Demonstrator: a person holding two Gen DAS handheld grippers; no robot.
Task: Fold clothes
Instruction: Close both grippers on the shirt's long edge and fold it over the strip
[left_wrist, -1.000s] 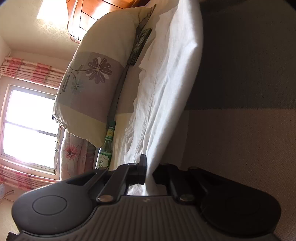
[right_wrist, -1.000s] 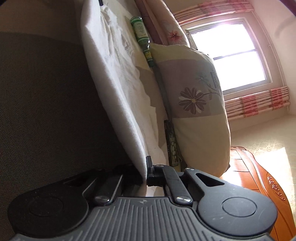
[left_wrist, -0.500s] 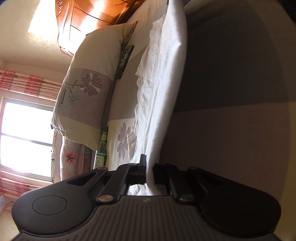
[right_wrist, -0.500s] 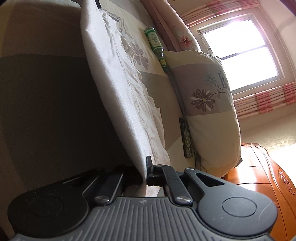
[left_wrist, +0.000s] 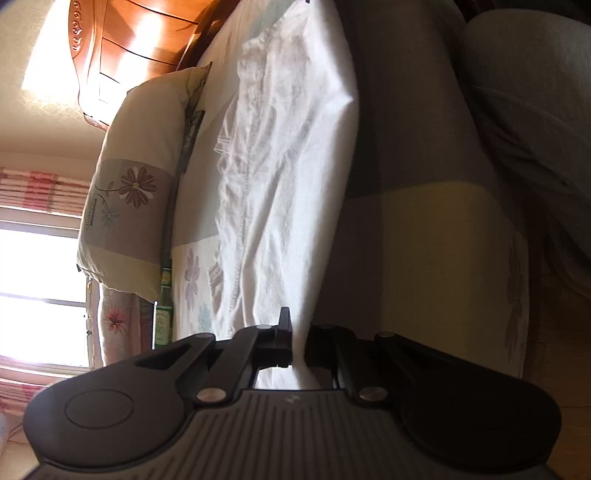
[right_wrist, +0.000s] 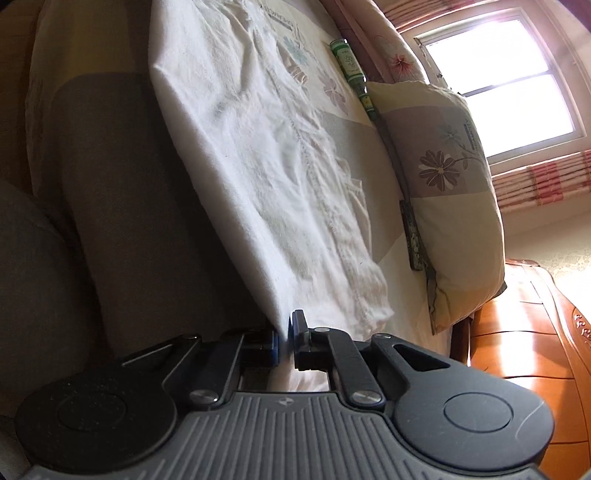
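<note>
A white garment (left_wrist: 280, 177) is held at two points along one edge. The left tongs (left_wrist: 297, 341) are clamped on the cloth at the lower centre of the left wrist view, and the right tongs (right_wrist: 284, 341) are clamped on it at the lower centre of the right wrist view.

Compared with the views of a second ago, the garment is seen much more face-on: the held edge has been lowered and carried forward, so that the cloth is now spread across the bed (right_wrist: 369, 155), wrinkled, with a stitched seam visible down its middle. Earlier it stood as a narrow, nearly edge-on sheet.

The pillow (left_wrist: 129, 192) at centre left and the green bottle (left_wrist: 164, 310) at lower left lie beyond the garment, apart from it.

It is judged that the cloth is being laid over or flattened. Whether a fold is being completed or the garment only spread cannot be settled.
</note>
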